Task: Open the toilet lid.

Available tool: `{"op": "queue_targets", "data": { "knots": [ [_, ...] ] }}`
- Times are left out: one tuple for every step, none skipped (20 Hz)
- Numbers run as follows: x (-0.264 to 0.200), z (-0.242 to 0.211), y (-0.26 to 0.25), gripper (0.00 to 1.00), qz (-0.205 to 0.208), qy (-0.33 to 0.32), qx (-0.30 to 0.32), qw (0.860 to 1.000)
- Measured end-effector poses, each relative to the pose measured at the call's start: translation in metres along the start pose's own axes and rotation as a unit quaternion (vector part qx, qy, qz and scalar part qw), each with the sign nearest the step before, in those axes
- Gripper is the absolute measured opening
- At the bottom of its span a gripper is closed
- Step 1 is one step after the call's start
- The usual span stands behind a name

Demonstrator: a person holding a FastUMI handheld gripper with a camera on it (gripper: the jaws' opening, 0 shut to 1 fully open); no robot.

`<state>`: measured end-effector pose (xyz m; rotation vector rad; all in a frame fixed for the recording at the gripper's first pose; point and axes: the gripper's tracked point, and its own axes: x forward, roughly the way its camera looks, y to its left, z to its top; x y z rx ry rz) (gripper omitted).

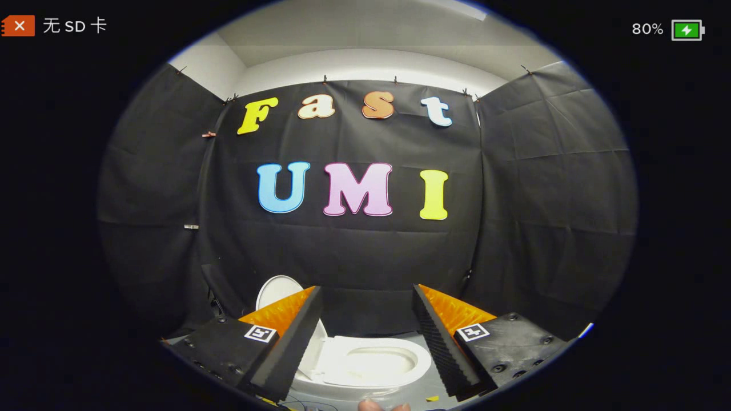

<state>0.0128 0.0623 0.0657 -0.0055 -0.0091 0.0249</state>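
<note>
A small white toilet stands on the grey floor below and just beyond my fingers. Its lid is raised upright behind the left finger, and the seat ring and bowl lie uncovered. My gripper hovers above the toilet, open wide, nothing between its two black ribbed fingers. The left finger hides part of the lid and the hinge side of the seat.
Black cloth walls close the booth behind and to both sides of the toilet. A fingertip of a person's hand shows at the near edge, below the toilet. Some wires lie on the floor by the left finger.
</note>
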Motion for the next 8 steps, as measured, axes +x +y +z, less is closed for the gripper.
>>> {"op": "queue_targets", "data": {
  "knots": [
    [-0.0003,-0.0007,0.0010,0.99,0.002,0.001,-0.001,1.000],
    [-0.0003,-0.0002,0.0017,0.99,0.003,0.001,-0.001,1.000],
    [-0.0001,-0.0002,0.0011,0.99,0.003,0.001,-0.002,1.000],
    [-0.0001,0.0000,0.0000,0.99,0.001,0.000,-0.004,1.000],
    [-0.0003,0.0013,0.0004,0.99,0.000,-0.001,-0.005,1.000],
    [-0.0002,0.0015,0.0006,0.99,0.001,-0.001,-0.005,1.000],
    [-0.0001,0.0016,0.0014,0.99,0.001,0.000,-0.005,1.000],
    [0.0007,0.0013,0.0012,0.99,0.001,0.001,-0.005,1.000]
  ]
}}
